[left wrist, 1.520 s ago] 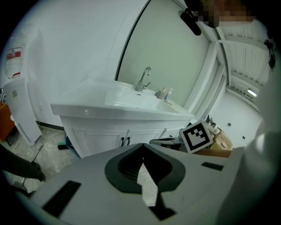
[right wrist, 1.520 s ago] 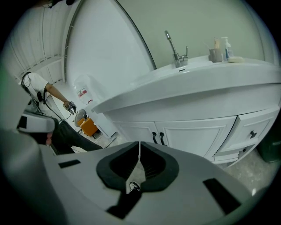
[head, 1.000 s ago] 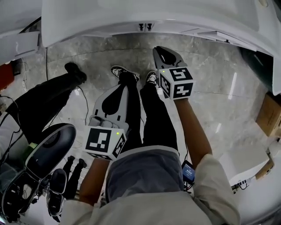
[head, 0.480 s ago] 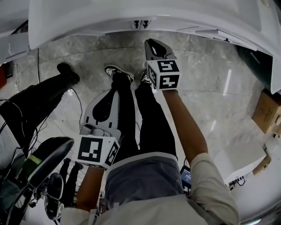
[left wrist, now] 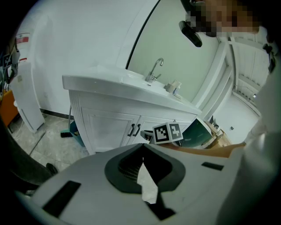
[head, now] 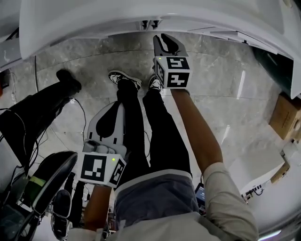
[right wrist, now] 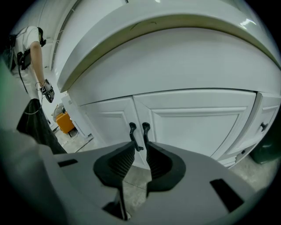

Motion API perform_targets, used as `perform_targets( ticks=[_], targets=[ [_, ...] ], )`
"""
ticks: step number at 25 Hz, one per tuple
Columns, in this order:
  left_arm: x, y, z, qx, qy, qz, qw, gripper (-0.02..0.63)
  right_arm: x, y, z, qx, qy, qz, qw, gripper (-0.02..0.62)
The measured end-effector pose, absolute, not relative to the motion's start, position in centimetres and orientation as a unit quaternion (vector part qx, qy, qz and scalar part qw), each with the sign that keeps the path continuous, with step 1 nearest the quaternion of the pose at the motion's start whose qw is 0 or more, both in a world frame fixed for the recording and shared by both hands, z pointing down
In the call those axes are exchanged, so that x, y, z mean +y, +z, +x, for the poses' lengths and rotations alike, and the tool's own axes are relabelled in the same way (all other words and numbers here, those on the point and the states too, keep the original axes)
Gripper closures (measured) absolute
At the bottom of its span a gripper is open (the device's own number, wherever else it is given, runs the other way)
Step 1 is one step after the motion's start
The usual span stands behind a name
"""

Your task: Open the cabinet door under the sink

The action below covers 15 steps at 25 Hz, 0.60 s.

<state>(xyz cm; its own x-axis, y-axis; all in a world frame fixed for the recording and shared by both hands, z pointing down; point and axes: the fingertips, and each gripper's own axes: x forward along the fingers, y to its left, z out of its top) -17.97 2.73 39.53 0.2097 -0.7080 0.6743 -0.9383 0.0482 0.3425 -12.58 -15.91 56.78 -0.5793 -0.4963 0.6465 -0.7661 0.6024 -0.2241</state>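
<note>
The white cabinet (right wrist: 189, 123) under the sink counter (head: 141, 14) has two doors that meet in the middle, each with a black handle. The left handle (right wrist: 132, 134) and right handle (right wrist: 145, 132) stand side by side. My right gripper (right wrist: 140, 151) points at them from just in front. Its jaws have just been opening and now stand apart. The left handle's lower end shows in the gap, and nothing is gripped. In the head view the right gripper (head: 162, 38) sits below the counter edge. My left gripper (head: 121, 101) hangs lower by my leg, shut on nothing (left wrist: 142, 149).
Another person's black-trousered legs (head: 42, 108) stretch across the floor at left, with cables and a dark chair (head: 47, 183) beside them. A cardboard box (head: 287, 117) stands at the right. A faucet (left wrist: 154, 70) rises from the counter, and a dark green bin (left wrist: 197, 132) stands right of the cabinet.
The right gripper has moved up the picture, closer to the counter edge. The left gripper has sunk down and left in the picture, beside my leg.
</note>
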Motion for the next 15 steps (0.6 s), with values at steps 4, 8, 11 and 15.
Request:
perform_targets(
  ticks=[4, 8, 11, 15],
  targets=[
    [2.9, 40.5, -18.5, -0.611, 0.147, 0.671, 0.394, 0.607, -16.3, 58.0, -13.2, -0.853, 0.240, 0.368, 0.282, 0.497],
    [2.7, 41.7, -19.0, -0.608, 0.148, 0.669, 0.400, 0.607, -17.1, 59.3, -13.5, -0.850, 0.230, 0.373, 0.293, 0.482],
    [2.7, 42.3, -19.7, -0.610, 0.145, 0.666, 0.405, 0.607, -17.9, 59.7, -13.8, -0.847, 0.237, 0.380, 0.287, 0.480],
    [3.0, 42.7, -20.6, -0.612, 0.142, 0.663, 0.408, 0.607, -18.5, 60.1, -14.6, -0.843, 0.229, 0.387, 0.295, 0.480]
  ],
)
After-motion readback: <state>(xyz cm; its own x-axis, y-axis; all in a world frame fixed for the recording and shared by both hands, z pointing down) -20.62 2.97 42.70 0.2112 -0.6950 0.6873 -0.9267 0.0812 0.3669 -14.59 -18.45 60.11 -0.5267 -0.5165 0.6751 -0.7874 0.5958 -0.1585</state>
